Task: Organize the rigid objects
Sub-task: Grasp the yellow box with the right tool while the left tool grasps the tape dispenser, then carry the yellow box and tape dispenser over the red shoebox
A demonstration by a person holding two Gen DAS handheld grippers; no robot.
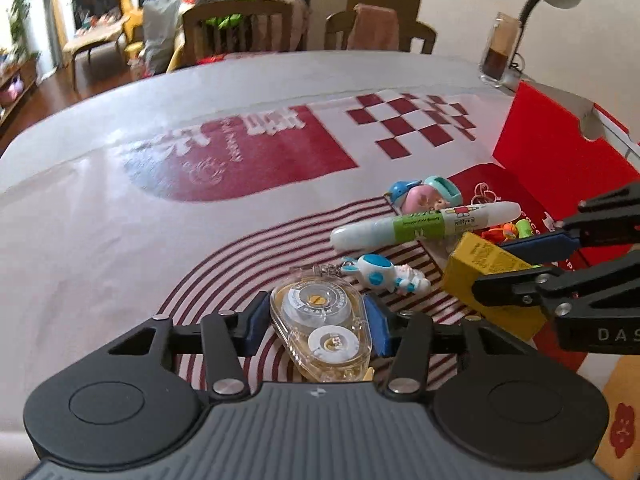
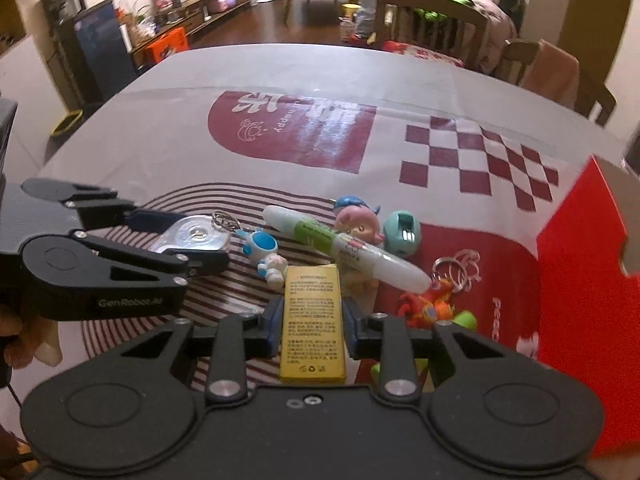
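Left gripper [image 1: 318,324] pinching the clear tape dispenser [image 1: 322,326], right gripper [image 2: 312,316] clamped on the yellow box [image 2: 312,322], both just beside the white marker [image 2: 344,250] on the table [image 2: 160,132]: risk of snagging the astronaut keychain [image 2: 266,256] alongside when lifting.

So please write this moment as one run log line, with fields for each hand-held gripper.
left hand-held gripper: shut on tape dispenser | right hand-held gripper: shut on yellow box | red box: open beside pile
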